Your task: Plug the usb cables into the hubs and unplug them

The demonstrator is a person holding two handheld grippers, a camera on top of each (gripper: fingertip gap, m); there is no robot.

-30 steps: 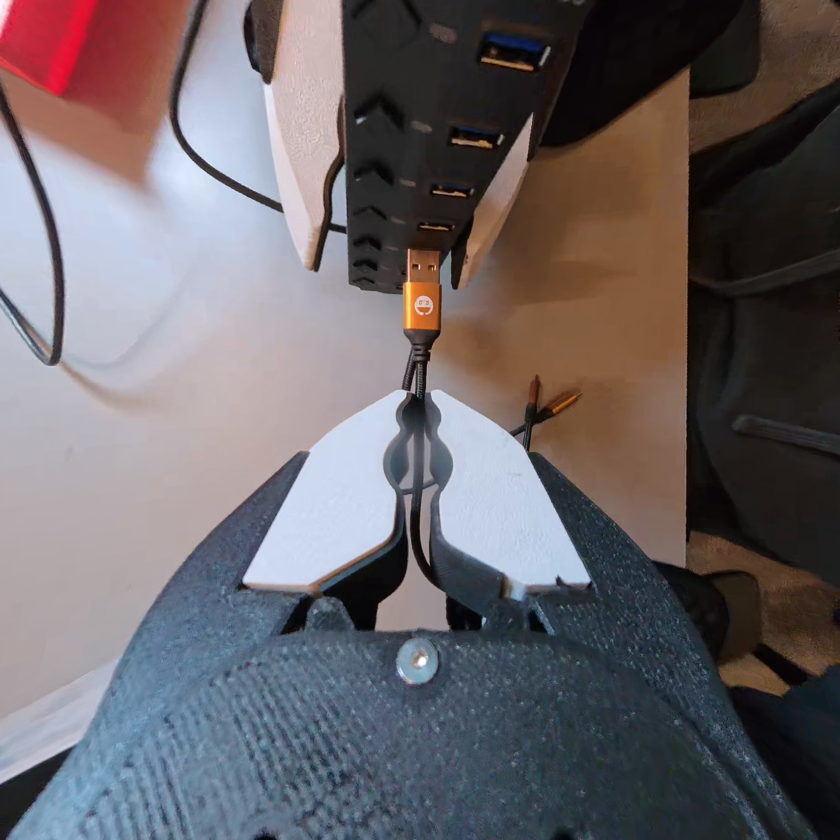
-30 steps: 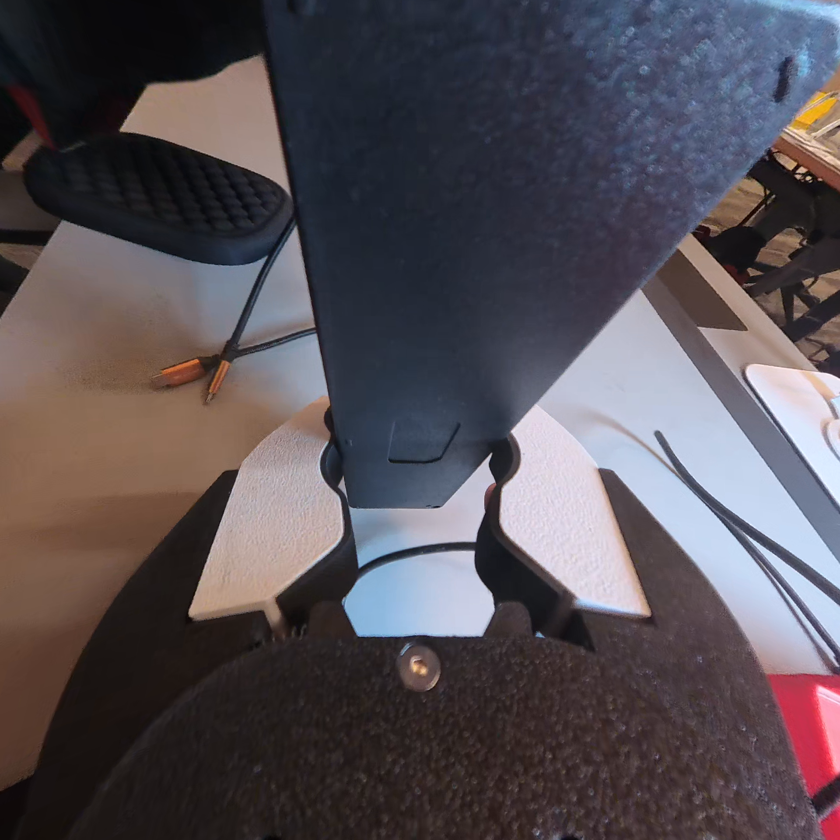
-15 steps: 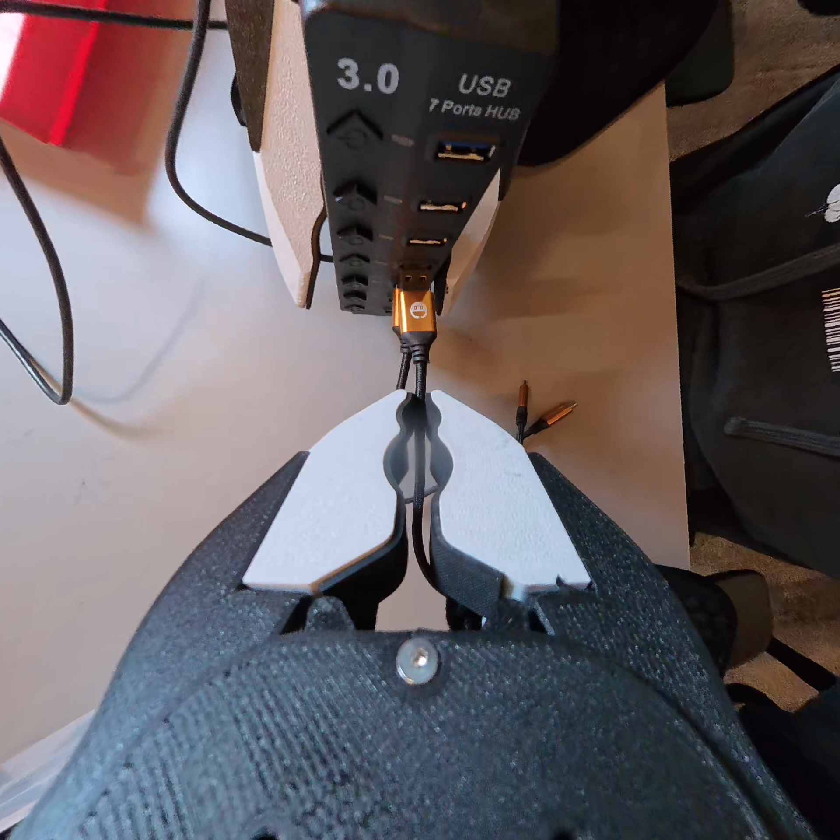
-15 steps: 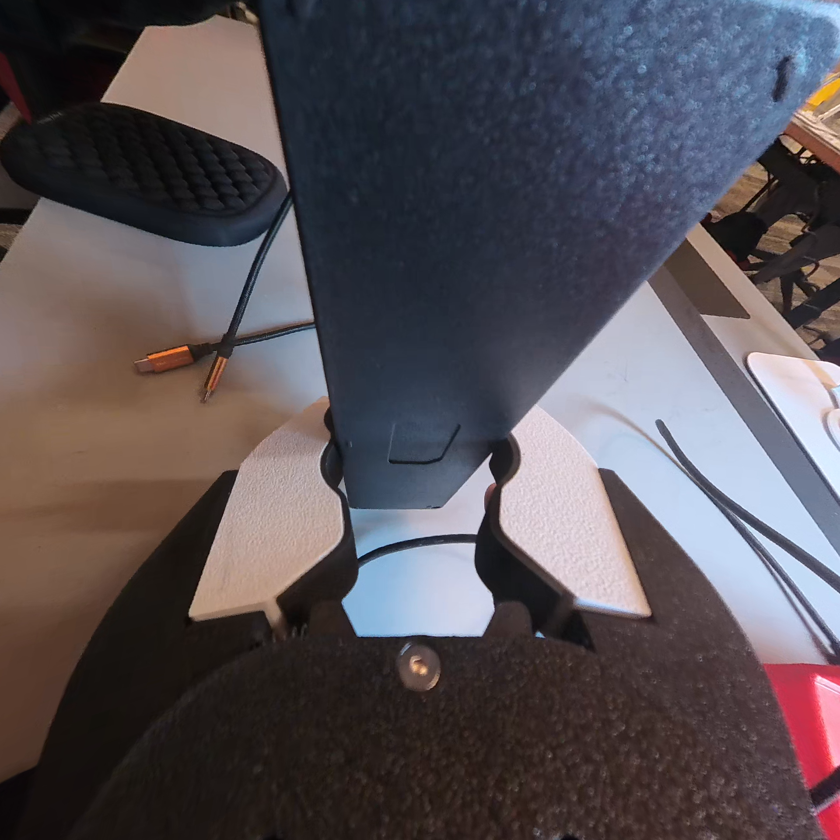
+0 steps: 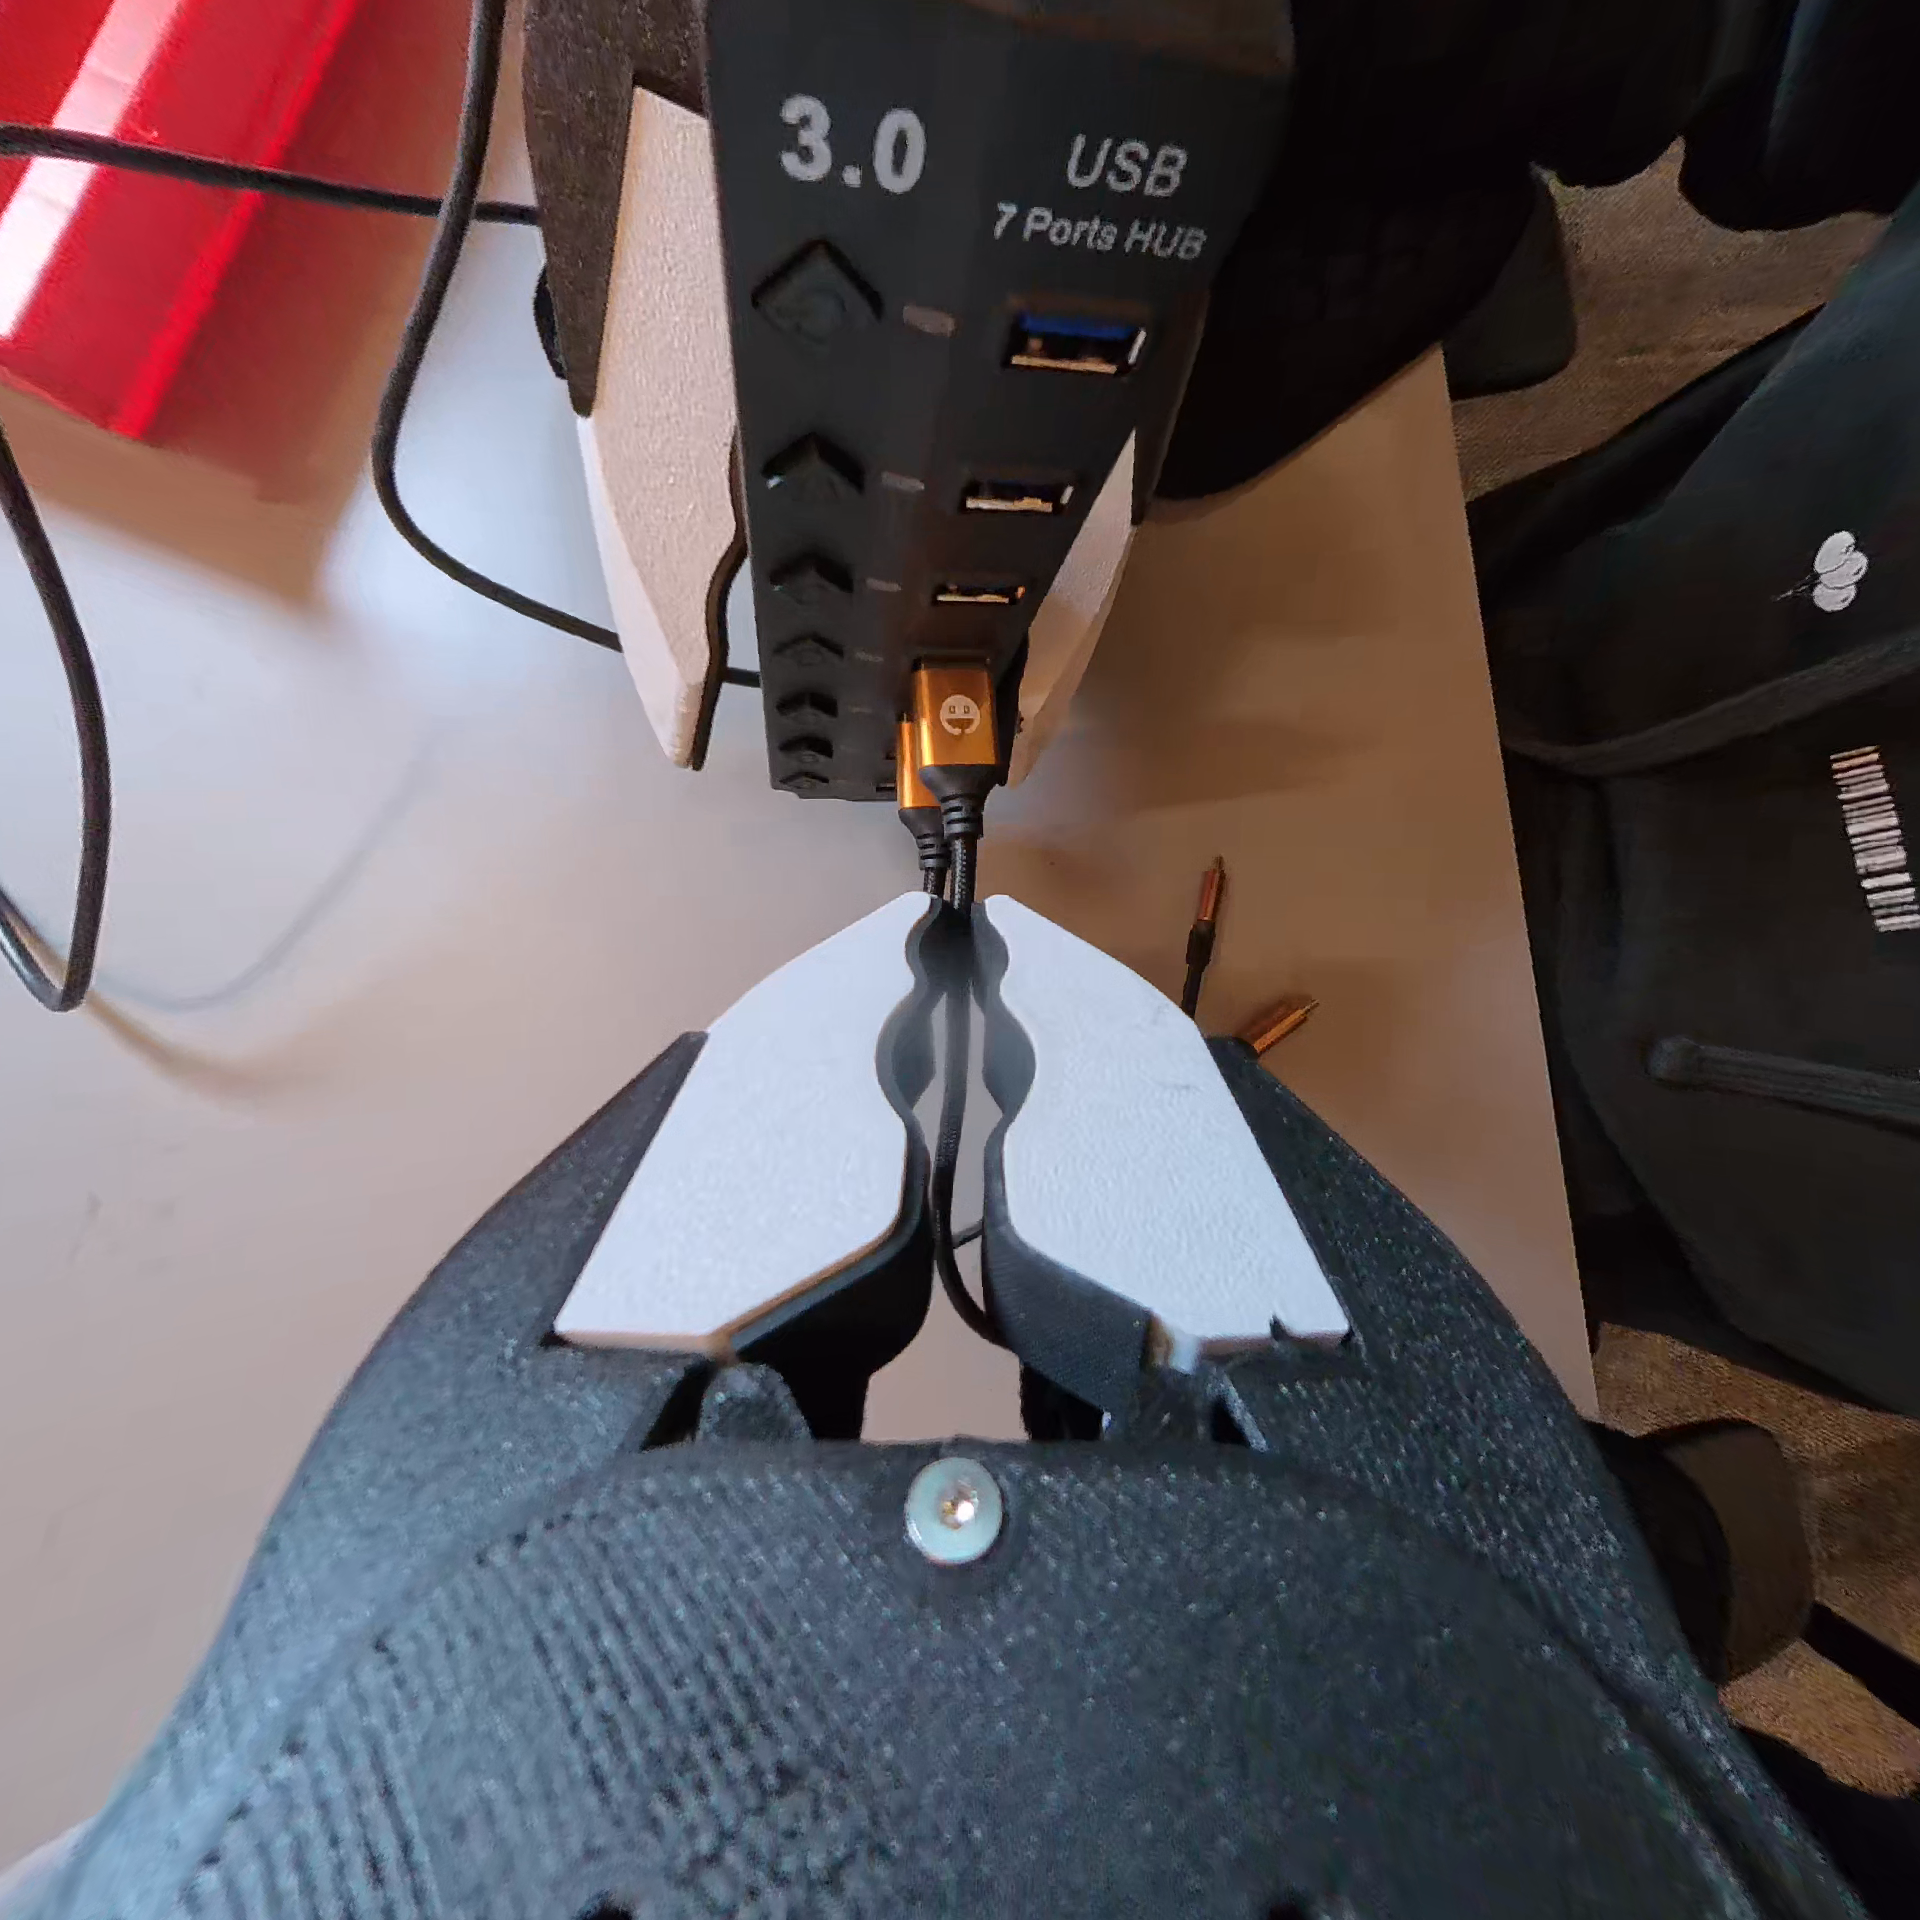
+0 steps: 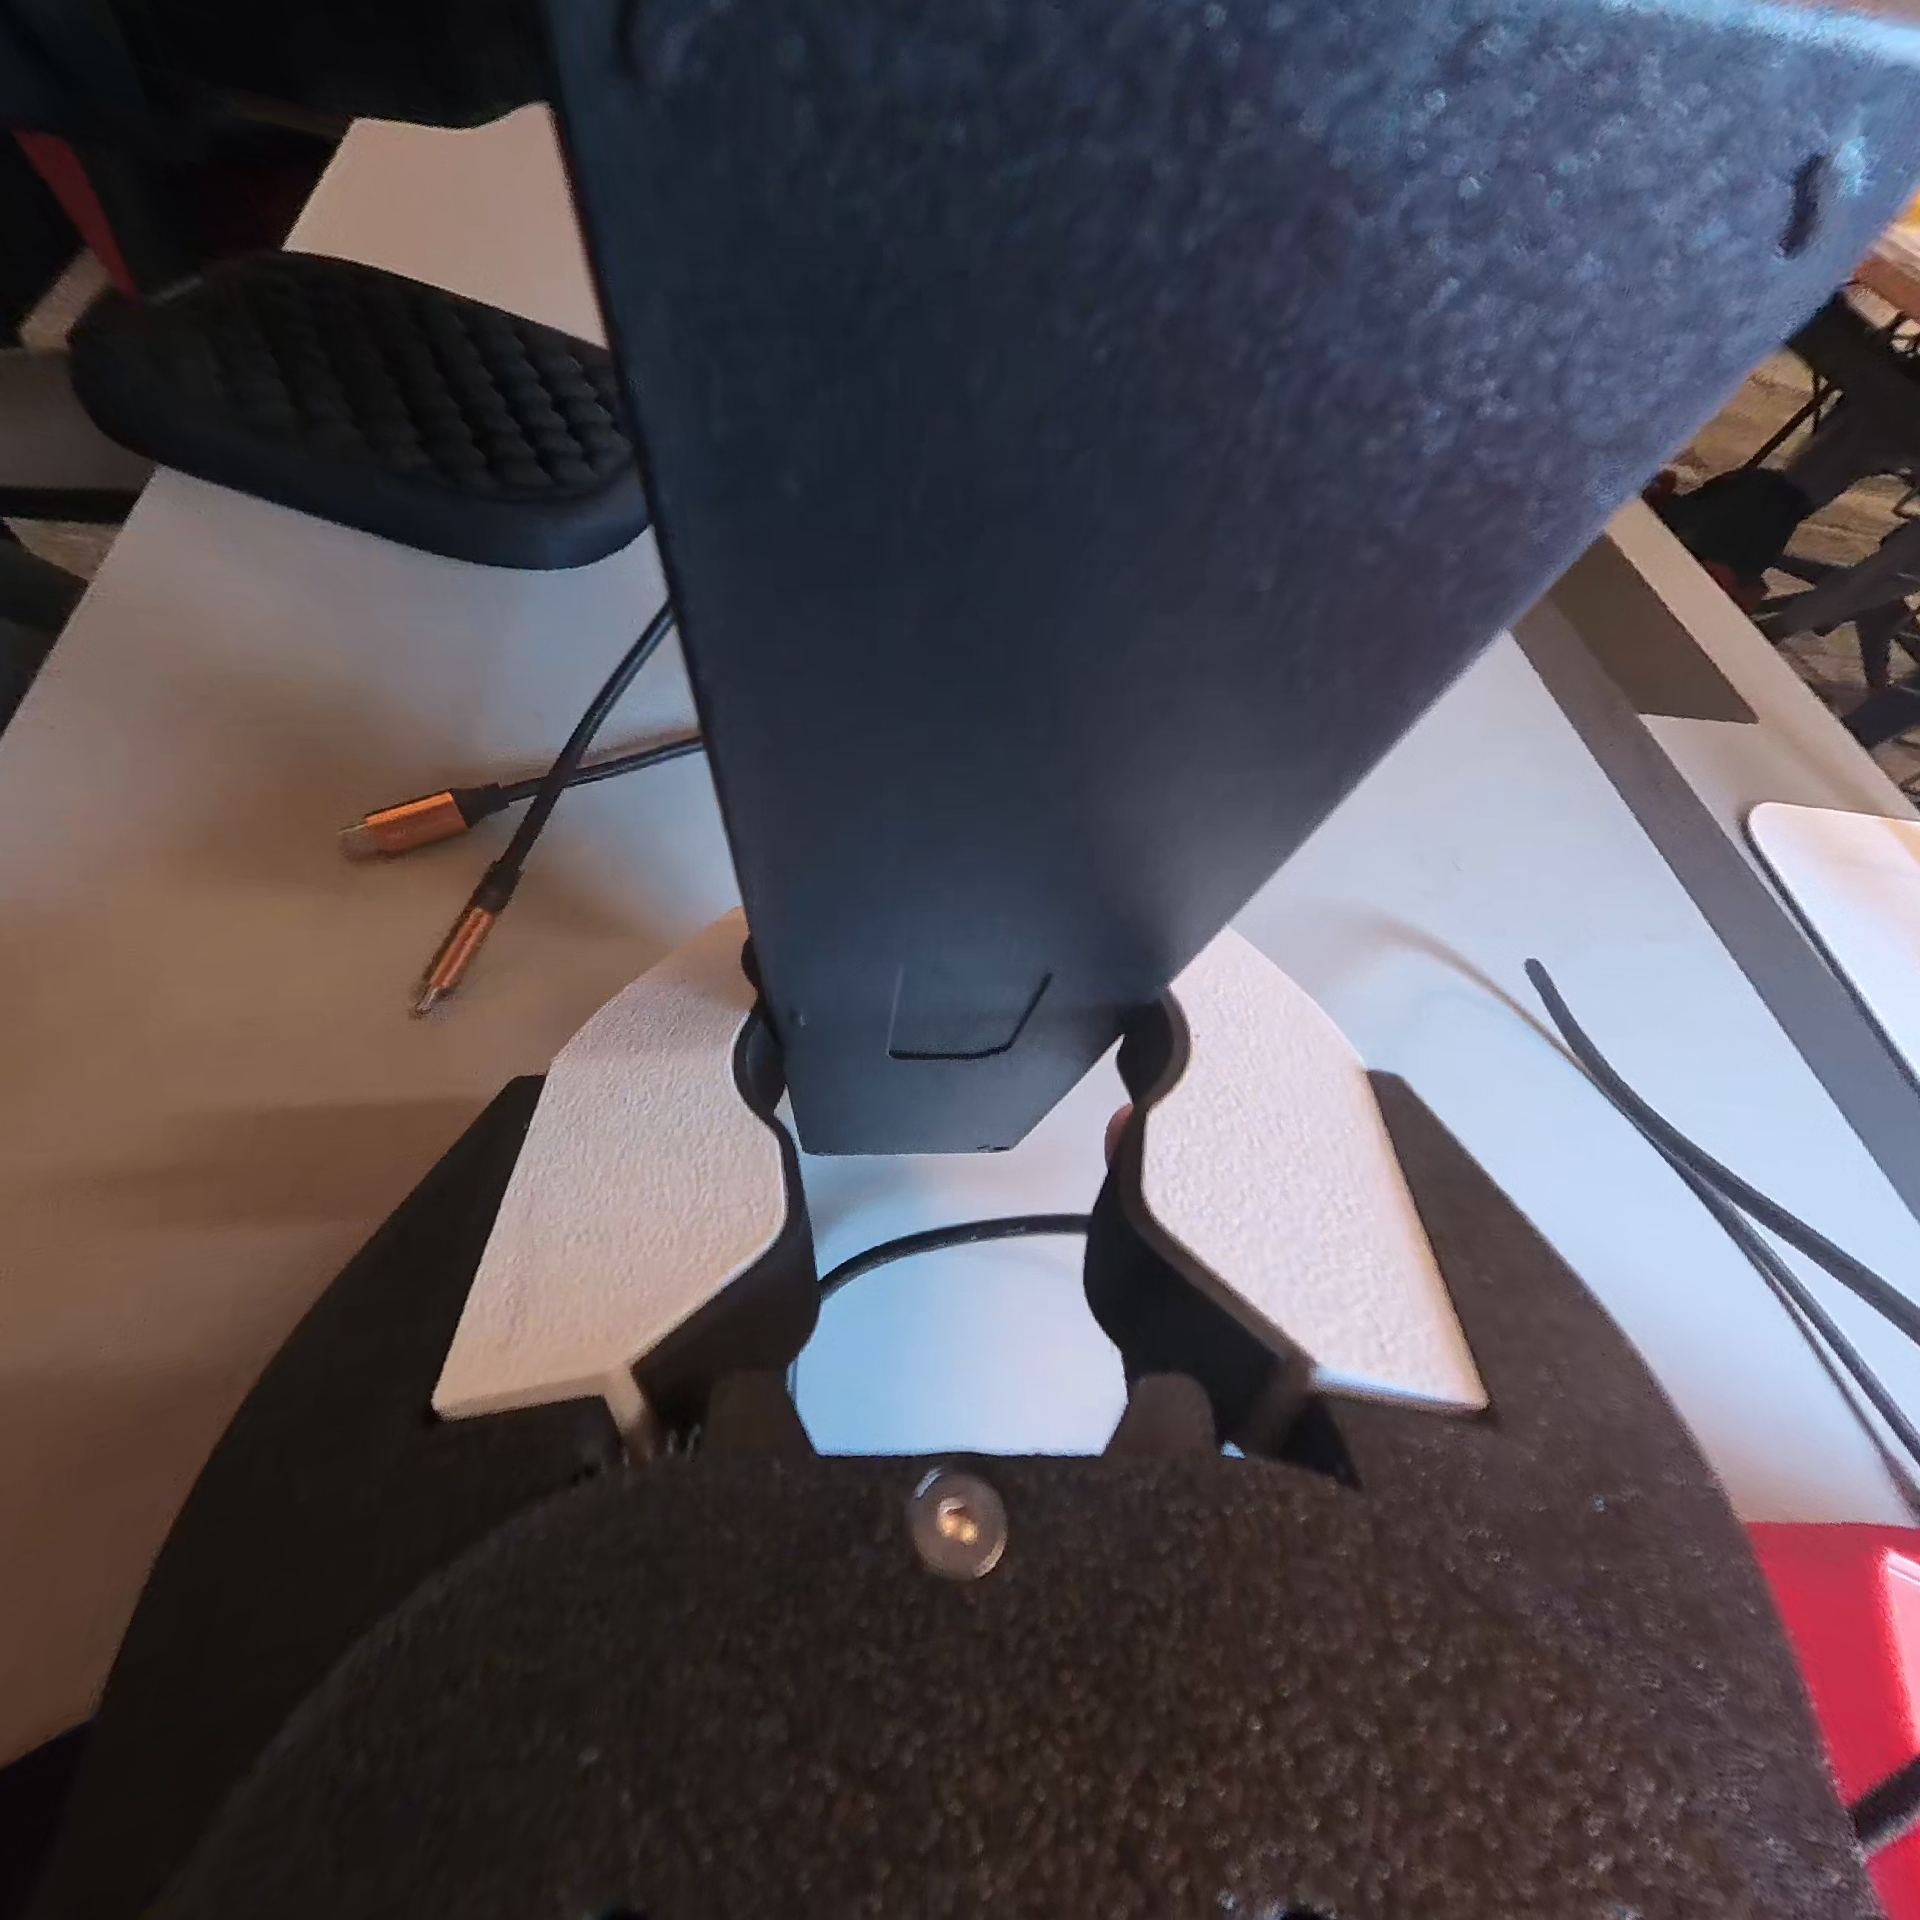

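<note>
Since the frame one second earlier, the orange metal-shelled USB plug [image 5: 951,727] has been carried from just short of the black seven-port USB hub [image 5: 966,395] into the fourth port down on its face; the silver tongue is no longer exposed. Three ports above it are seen unoccupied. The left gripper [image 5: 956,909] is closed tightly on the black braided cable [image 5: 948,1091] just behind the plug, its white fingers [image 5: 790,1091] nearly meeting at the tips. The hub is held clear of the white tabletop [image 5: 260,831] by the right gripper [image 6: 956,1049], whose white fingers [image 6: 644,1174] are clamped on the hub's narrow end from both sides; only the hub's plain black back is shown in the right wrist view. Two further orange-tipped connectors [image 6: 416,826] on the same braided lead are recorded lying on the table, beside a black textured wrist pad [image 6: 353,416]. A thin black cord [image 5: 83,727] is looped on the table, near a red box [image 5: 145,229]. A dark garment [image 5: 1714,831] is noted past the table edge.
</note>
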